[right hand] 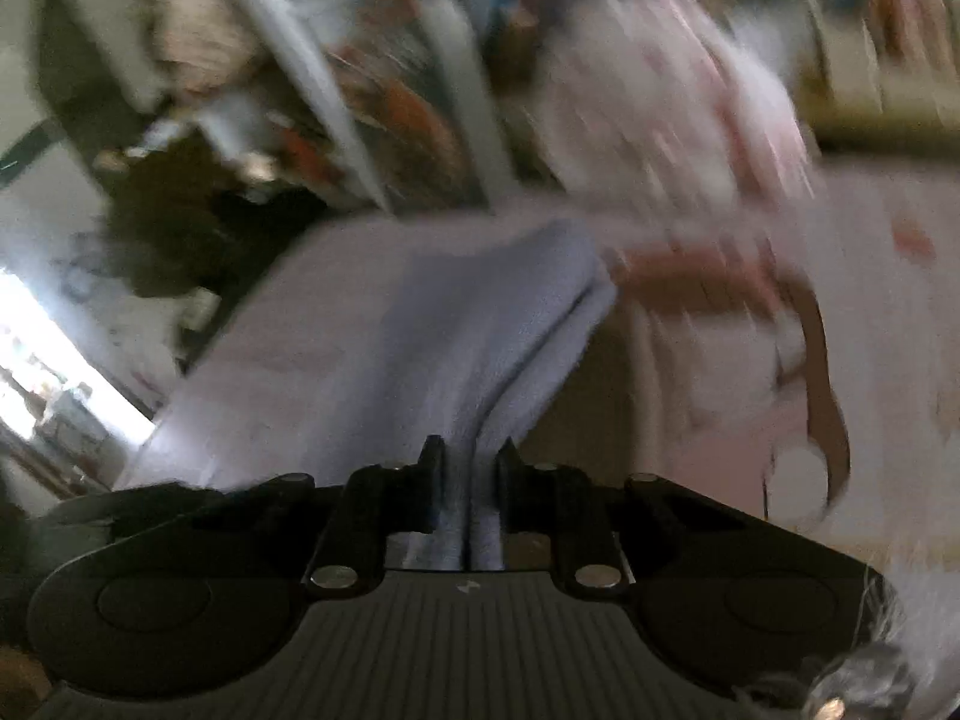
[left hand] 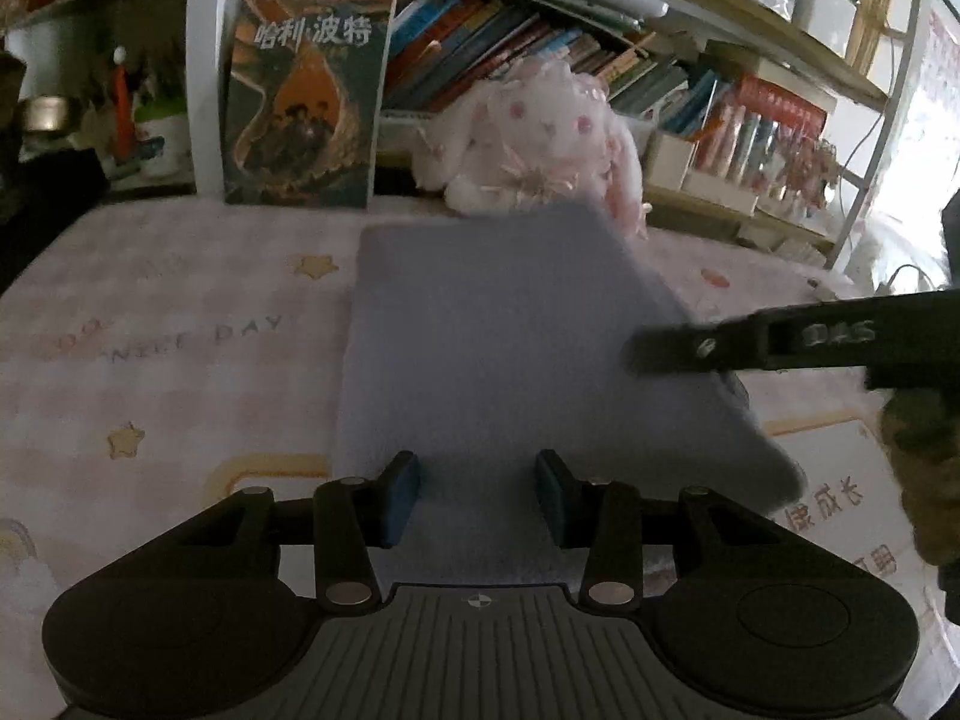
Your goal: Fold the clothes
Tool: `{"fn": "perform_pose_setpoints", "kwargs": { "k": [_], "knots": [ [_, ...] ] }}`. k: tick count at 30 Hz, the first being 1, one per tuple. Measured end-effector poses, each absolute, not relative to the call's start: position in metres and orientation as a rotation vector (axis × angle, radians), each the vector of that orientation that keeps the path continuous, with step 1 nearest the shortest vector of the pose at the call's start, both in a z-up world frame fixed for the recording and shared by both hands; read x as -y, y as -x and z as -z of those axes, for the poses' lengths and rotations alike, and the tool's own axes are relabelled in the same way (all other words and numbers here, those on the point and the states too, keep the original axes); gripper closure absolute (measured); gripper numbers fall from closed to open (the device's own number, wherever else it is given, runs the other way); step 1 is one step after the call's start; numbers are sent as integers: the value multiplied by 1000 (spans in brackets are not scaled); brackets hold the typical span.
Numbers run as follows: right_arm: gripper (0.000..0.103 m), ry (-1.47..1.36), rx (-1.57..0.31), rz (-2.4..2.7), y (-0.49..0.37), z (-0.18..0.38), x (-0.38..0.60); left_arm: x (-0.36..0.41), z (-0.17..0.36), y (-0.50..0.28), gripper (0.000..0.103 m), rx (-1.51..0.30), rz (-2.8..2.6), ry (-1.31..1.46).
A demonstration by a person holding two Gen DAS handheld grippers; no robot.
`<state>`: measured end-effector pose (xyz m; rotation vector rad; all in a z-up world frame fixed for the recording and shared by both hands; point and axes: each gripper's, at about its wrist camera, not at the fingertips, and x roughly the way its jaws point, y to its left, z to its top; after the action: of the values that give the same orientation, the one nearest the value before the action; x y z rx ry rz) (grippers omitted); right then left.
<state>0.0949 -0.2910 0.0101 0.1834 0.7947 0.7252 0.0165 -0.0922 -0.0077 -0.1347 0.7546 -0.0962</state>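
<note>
A pale lavender-grey cloth point(left hand: 492, 348) lies folded on the pink printed bed sheet point(left hand: 180, 360). My left gripper point(left hand: 478, 495) hovers open over the cloth's near edge, its blue pads point(left hand: 399, 498) on either side of the fabric without pinching it. The right gripper point(left hand: 654, 351) reaches in from the right in the left wrist view and holds the cloth's right edge. In the blurred right wrist view, that gripper point(right hand: 470, 483) is shut on a doubled fold of the same cloth point(right hand: 456, 336), which bunches up between the fingers.
A pink-and-white plush rabbit point(left hand: 540, 138) sits at the far edge of the bed, next to a standing book box point(left hand: 306, 102). Behind them runs a shelf of books point(left hand: 540, 48). A white card with red characters point(left hand: 840, 510) lies on the right.
</note>
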Motion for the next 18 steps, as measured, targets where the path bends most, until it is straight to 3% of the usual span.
{"fn": "perform_pose_setpoints", "kwargs": {
  "k": [6,7,8,9,10,12,15,18],
  "knots": [
    [86,-79,-849,-652,-94,-1,285,91,0,-15,56,-767,124,109],
    [84,-68,-862,-639,-94,2,284,88,-3,-14,52,-757,109,115],
    [83,-56,-875,-626,-95,4,283,83,-7,-12,42,-735,85,130],
    [72,-47,-875,-612,-94,4,284,77,-10,-10,32,-714,62,146],
    [53,-41,-853,-598,-91,1,289,70,-13,-9,27,-696,38,165],
    [36,-34,-819,-570,-87,-5,298,55,-15,-11,18,-688,-3,222],
    [26,-57,-878,-540,-91,0,309,39,0,-24,16,-751,16,343],
    [26,-130,-985,-517,-100,13,315,24,14,-37,16,-813,36,464]
  ]
}}
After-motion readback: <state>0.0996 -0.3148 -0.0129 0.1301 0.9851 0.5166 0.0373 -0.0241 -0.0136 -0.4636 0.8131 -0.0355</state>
